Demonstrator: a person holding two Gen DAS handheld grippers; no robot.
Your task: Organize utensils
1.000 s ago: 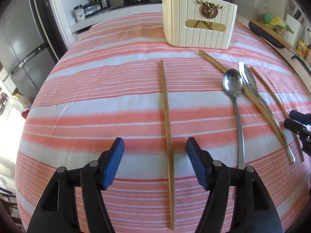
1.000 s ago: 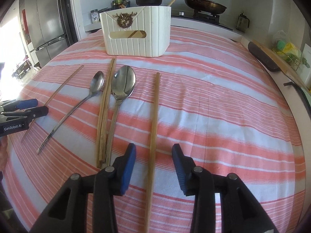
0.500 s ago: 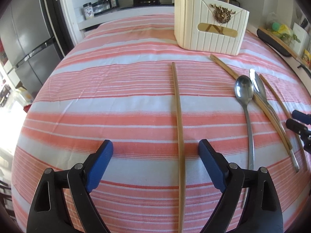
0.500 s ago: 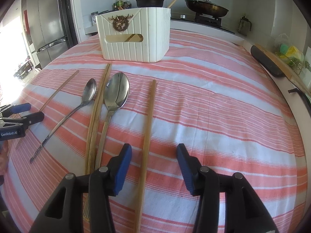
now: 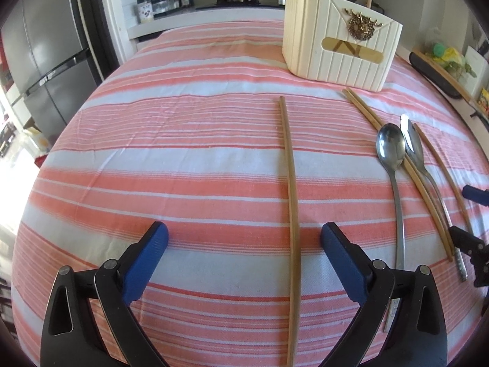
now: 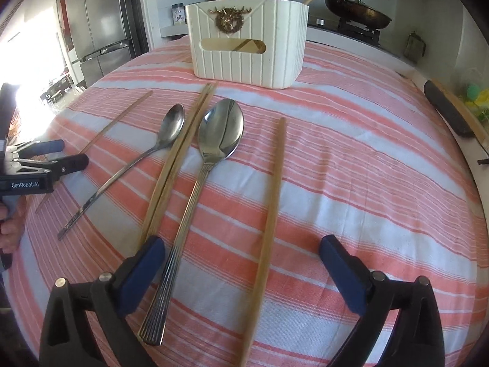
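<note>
**Both claws spread over the chopsticks**

I had my left gripper with its blue pads spread wide apart, holding nothing. A single long wooden chopstick lay on the pink-and-white striped tablecloth, running between the pads, nearer the right pad, and on ahead of the claw. The ribbed cream utensil box with a gold stag emblem stood far ahead and to the right.

My right gripper was likewise spread wide and empty. Between its pads lay another lone wooden chopstick and the ridged handle of a large steel spoon, the handle close by the left pad. Left of that spoon lay a pair of wooden chopsticks side by side, then a smaller steel spoon. The box stood straight ahead.
</note>
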